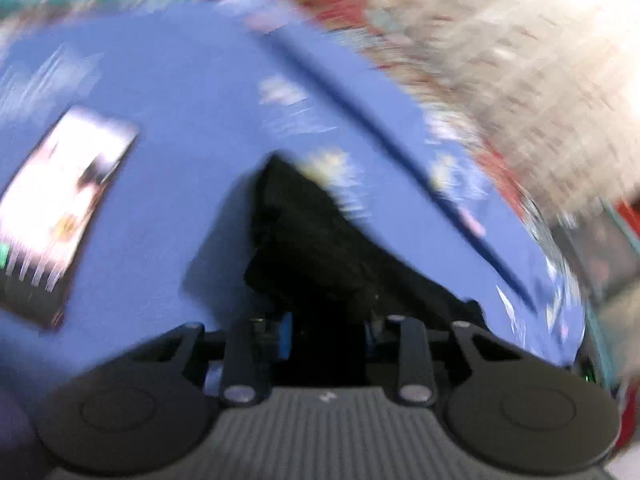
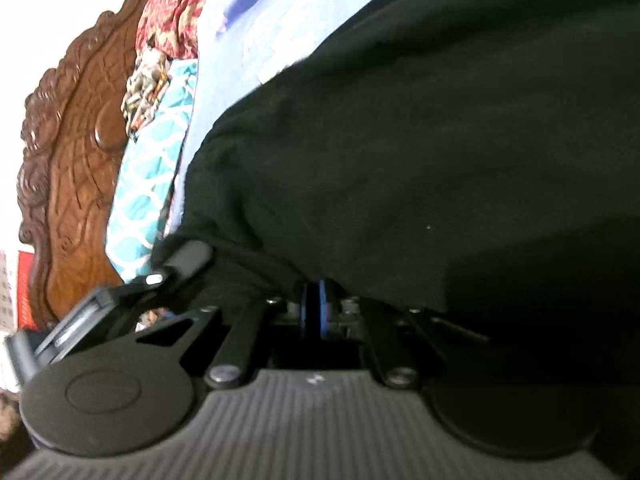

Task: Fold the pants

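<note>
The black pants (image 1: 320, 248) lie bunched on a blue bedsheet (image 1: 180, 120). In the blurred left wrist view, my left gripper (image 1: 326, 332) has the black cloth filling the narrow gap between its blue pads. In the right wrist view the pants (image 2: 420, 140) fill most of the picture and drape over the fingertips. My right gripper (image 2: 316, 308) has its blue pads pressed together under the cloth's edge, and the tips are hidden by the fabric. A black finger (image 2: 192, 258) of the other gripper touches the pants' left edge.
A phone (image 1: 60, 208) with a lit screen lies on the sheet at the left. A beige blanket (image 1: 520, 60) lies beyond the sheet. A carved wooden headboard (image 2: 72, 160), a teal patterned cloth (image 2: 152, 176) and a red floral cloth (image 2: 176, 12) border the bed.
</note>
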